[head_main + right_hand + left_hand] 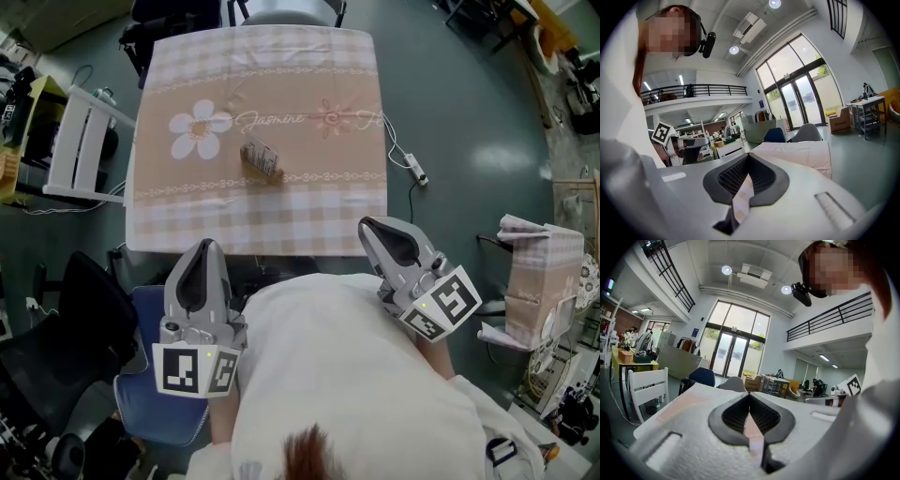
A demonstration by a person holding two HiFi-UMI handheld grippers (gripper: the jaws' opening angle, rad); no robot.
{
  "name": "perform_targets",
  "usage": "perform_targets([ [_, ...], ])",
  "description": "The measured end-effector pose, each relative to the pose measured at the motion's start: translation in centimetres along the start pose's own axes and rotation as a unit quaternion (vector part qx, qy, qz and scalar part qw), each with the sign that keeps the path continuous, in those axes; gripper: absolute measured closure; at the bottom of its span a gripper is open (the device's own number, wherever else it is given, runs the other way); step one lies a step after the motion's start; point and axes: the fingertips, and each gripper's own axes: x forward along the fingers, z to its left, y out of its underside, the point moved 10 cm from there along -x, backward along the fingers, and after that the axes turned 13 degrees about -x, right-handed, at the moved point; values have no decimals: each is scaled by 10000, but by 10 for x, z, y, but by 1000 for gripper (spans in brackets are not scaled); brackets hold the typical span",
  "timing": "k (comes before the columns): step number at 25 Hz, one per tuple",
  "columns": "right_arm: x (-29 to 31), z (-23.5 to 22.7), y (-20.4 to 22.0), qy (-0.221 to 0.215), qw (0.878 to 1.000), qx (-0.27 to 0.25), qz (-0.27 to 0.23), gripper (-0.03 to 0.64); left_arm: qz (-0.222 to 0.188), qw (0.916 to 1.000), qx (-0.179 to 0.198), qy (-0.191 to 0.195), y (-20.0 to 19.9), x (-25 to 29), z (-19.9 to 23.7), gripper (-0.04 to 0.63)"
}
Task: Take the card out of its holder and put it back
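The card holder (262, 161) is a small brownish rack with a card standing in it, near the middle of the pink checked tablecloth (309, 202). Both grippers hang at the table's near edge, close to my body and well short of the holder. My left gripper (207, 245) points at the table with its jaws together and nothing between them. My right gripper (368, 225) is shut and empty too. In the left gripper view (749, 395) and the right gripper view (749, 154) the black pads meet at the tips; only a strip of tablecloth shows behind them. Neither of those views shows the holder.
A white slatted chair (80, 141) stands left of the table and a dark chair (286, 11) at its far side. A blue seat (141, 328) and a black office chair (56, 323) are at my left. A power strip (417, 172) lies on the floor; a cloth-covered stand (544, 272) is right.
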Motion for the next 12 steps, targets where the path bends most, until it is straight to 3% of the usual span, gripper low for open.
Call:
perform_targets([
  [12, -4, -6, 1, 34, 10000, 28, -61, 618, 21, 10000, 23, 36, 0, 6, -5, 595],
])
